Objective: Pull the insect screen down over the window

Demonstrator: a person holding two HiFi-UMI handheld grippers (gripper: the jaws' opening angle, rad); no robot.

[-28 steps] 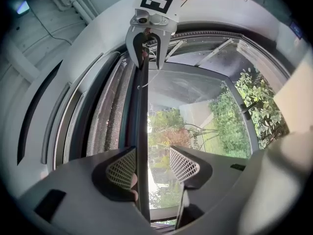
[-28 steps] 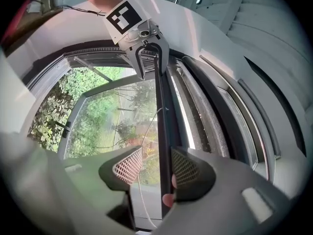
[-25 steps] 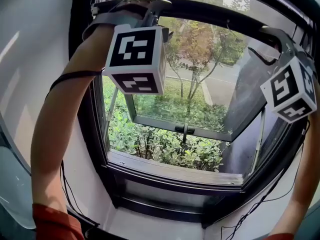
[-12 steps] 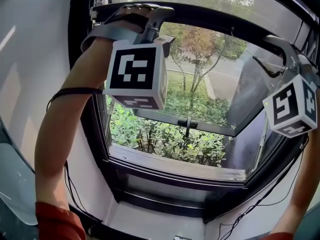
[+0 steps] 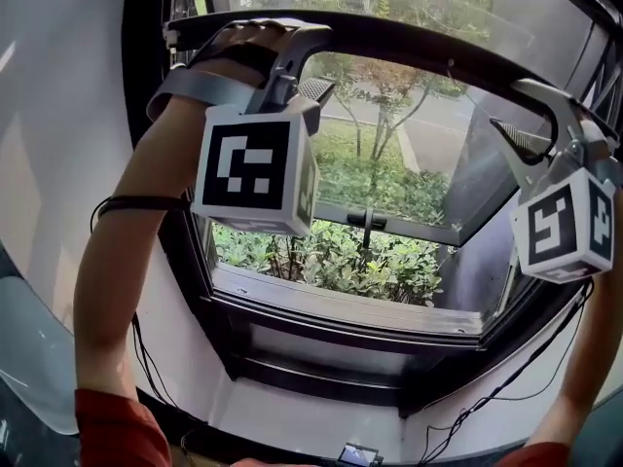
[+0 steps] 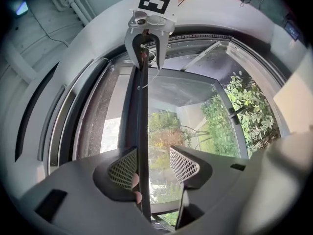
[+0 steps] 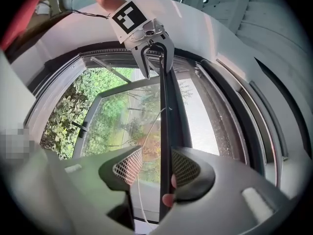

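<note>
In the head view, both arms are reaching up to the top of the window, where the insect screen's black pull bar (image 5: 409, 39) is spanning the opening high above the sill (image 5: 341, 309). The left gripper (image 5: 310, 86) is meeting the bar near its left end and the right gripper (image 5: 521, 136) near its right end. Below the bar the glass sash (image 5: 389, 230) is standing tilted outward over green shrubs (image 5: 331, 261), uncovered. In the left gripper view, the jaws are standing partly apart with the bar running up between them. The bar is lying against the left mesh pad (image 6: 122, 168), while the right pad (image 6: 183, 164) is staying clear of it. A fingertip (image 6: 134, 182) is showing beside the bar, and the other gripper is sitting on the bar at its far end. In the right gripper view, the jaws are likewise gaping, not clamped. The bar is pressing along the right pad (image 7: 185, 168), with a gap to the left pad (image 7: 128, 166). A fingertip (image 7: 167, 199) is peeking out by the bar, and a thin white cord (image 7: 146, 131) is hanging beside it.
</note>
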